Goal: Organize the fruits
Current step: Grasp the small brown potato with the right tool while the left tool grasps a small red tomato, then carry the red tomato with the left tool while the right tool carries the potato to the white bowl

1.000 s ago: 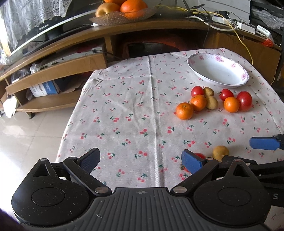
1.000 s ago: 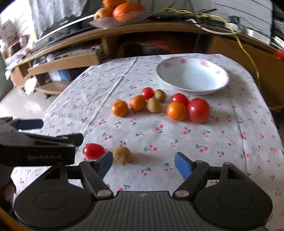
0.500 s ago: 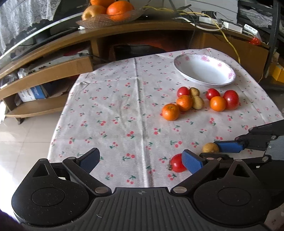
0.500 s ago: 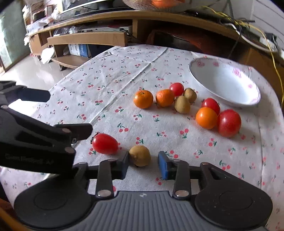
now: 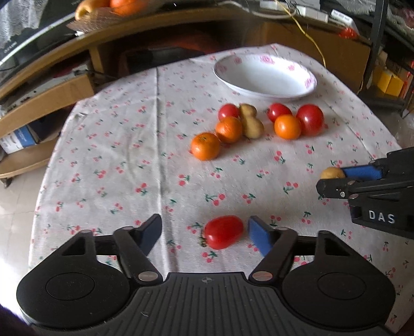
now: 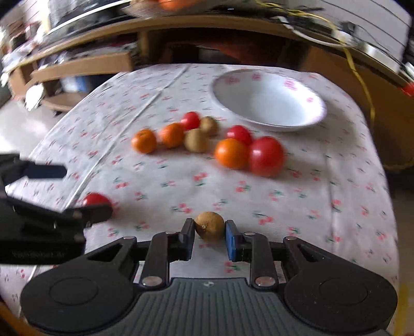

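The right gripper (image 6: pixel 209 234) is clamped on a small brown kiwi (image 6: pixel 209 229), one blue pad pressed to each side of it, low over the table (image 6: pixel 297 196). From the left wrist view the same kiwi shows at 3 o'clock, half hidden behind that gripper's finger.

The left gripper (image 5: pixel 204 234) has just been closing and stands about half open, with an oblong red tomato (image 5: pixel 223 235) between its fingers. The tomato lies close to the right-hand pad, though motion blur makes it hard to say whether they touch; the left-hand pad is clearly apart from it, so nothing is gripped yet.

Outward from there, toward 12 o'clock, the other fruits sit in a loose cluster on the cherry-print cloth: two oranges (image 5: pixel 205 146) touching each other, a small tomato and two kiwis (image 5: pixel 251 121) packed against them, then a separate group at 1 o'clock of an orange (image 5: pixel 287 126), a small tomato (image 5: pixel 278 111) and a large tomato (image 5: pixel 310 119), all touching.

Beyond the cluster stands a white bowl (image 5: pixel 309 82) with pink flowers on its rim, with nothing in it. Behind the table runs a wooden shelf unit (image 5: pixel 46 95), with a basket of fruit (image 5: pixel 108 11) on top at 11 o'clock.
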A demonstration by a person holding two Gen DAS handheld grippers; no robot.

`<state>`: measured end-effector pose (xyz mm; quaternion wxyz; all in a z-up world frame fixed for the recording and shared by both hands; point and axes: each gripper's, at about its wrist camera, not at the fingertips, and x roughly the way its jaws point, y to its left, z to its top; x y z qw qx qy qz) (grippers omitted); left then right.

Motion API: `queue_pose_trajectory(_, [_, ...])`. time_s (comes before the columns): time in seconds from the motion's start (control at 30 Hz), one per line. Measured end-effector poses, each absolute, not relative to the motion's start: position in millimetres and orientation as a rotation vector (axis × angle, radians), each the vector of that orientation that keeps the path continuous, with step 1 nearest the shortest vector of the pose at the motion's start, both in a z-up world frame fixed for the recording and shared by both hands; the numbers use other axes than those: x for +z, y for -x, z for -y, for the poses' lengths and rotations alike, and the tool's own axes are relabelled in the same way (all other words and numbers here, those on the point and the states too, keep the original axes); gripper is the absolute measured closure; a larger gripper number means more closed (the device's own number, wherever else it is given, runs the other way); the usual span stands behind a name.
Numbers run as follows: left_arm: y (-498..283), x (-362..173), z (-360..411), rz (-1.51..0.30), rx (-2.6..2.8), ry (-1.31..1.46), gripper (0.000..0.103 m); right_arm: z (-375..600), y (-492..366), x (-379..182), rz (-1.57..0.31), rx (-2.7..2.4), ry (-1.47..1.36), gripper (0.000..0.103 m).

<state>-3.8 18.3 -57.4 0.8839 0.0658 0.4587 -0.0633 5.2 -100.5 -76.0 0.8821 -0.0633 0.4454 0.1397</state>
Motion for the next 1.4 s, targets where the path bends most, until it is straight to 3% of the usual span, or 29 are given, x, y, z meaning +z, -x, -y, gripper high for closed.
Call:
queue_pose_trajectory(0.17, [-0.1, -60.2, -16.6, -0.975, -0.126, -0.116, 0.037, 105.2, -2.2, -71.8, -0.922, 0.305, 0.103, 0.078])
queue_pose_trajectory(0.3, [1.9, -57.2, -12.9, -0.99, -0.14, -0.1, 0.058, 106.3, -0.1, -71.5, -0.924, 0.31, 0.096, 0.078])
queue_pose_trajectory(0.33, [2.4, -56.7, -11.2, -0.991, -0.137, -0.107, 0.059, 107.0, 0.3, -70.5, -0.922, 0.307, 0.093, 0.078])
queue_pose_trajectory(0.93, [2.9, -23.8, 2.3, -0.949, -0.145, -0.081, 0.062, 117.4, 19.5, -27.2, -0.81, 0.283, 0.08, 0.078])
queue_pose_trajectory(1.4, [-65.3, 9.7, 13.5, -0.868, -0.195, -0.033, 0.062, 127.0, -22.6, -12.6, -0.803, 0.242, 0.023, 0.078])
